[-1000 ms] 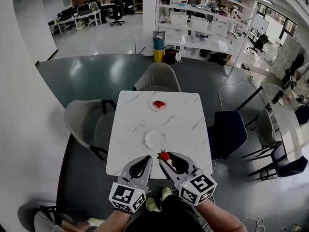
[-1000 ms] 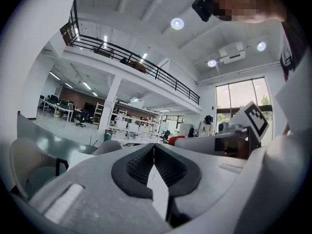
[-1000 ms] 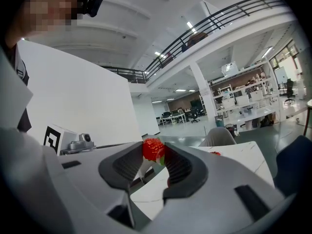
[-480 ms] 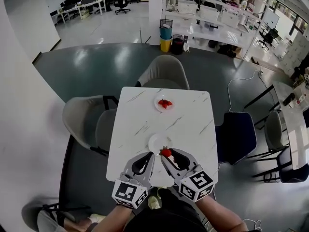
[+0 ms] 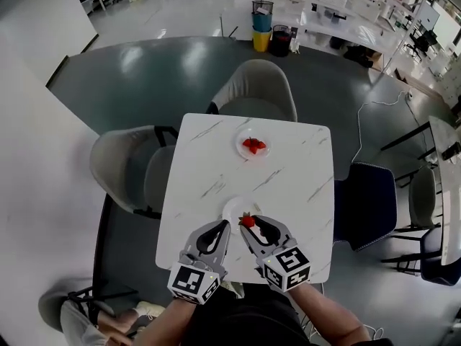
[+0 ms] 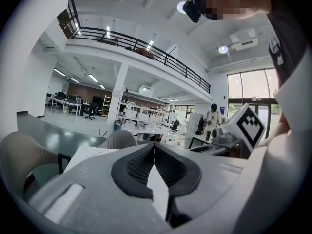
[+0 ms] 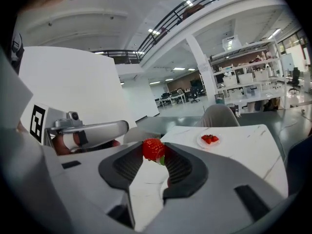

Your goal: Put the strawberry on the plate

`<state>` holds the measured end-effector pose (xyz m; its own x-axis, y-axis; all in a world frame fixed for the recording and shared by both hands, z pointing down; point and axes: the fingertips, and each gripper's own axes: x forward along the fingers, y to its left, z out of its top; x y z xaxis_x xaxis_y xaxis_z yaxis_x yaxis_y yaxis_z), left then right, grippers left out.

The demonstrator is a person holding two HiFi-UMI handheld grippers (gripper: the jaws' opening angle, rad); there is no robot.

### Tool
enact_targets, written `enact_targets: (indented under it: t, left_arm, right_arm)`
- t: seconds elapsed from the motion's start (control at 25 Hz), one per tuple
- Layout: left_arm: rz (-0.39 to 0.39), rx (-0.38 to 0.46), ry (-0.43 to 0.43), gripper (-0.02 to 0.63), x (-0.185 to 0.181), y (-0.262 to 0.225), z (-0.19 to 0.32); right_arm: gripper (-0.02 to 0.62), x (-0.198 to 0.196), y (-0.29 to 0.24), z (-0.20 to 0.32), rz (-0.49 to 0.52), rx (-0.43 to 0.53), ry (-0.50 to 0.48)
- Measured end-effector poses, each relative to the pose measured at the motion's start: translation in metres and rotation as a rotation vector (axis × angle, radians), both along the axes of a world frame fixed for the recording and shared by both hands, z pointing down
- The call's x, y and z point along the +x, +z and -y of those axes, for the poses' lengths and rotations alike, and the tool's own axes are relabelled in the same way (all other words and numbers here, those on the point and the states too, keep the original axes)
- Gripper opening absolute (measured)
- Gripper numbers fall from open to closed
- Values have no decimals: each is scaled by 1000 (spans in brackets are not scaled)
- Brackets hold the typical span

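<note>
A red strawberry with a green cap is pinched at the tips of my right gripper, seen close up as the strawberry between the dark pads. It hangs over the right edge of an empty white plate near the table's front. My left gripper sits just left of it, its jaws shut together with nothing between them. A second white plate at the table's far side carries several strawberries, also seen as the far plate.
The white marble table has grey chairs at its far side and left, and a dark blue chair at the right. The person's feet show below the table's front edge.
The head view has shifted, so the table sits lower and larger in frame. My right gripper, with the strawberry, now reaches over the near plate's right edge; both grippers keep their jaw positions.
</note>
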<state>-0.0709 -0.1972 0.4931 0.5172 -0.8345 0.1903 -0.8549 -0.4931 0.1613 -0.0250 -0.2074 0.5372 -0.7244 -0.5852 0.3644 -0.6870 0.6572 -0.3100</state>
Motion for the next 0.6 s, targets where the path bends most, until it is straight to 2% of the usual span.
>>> enact_targets:
  t: [0.16, 0.6]
  left_arm:
    - [18, -31, 1, 9, -1, 21, 13]
    - [-5, -123, 13, 9, -14, 98, 34]
  right_arm:
    - [138, 2, 39, 11, -49, -60, 2]
    - [138, -9, 148, 31, -199, -172, -9]
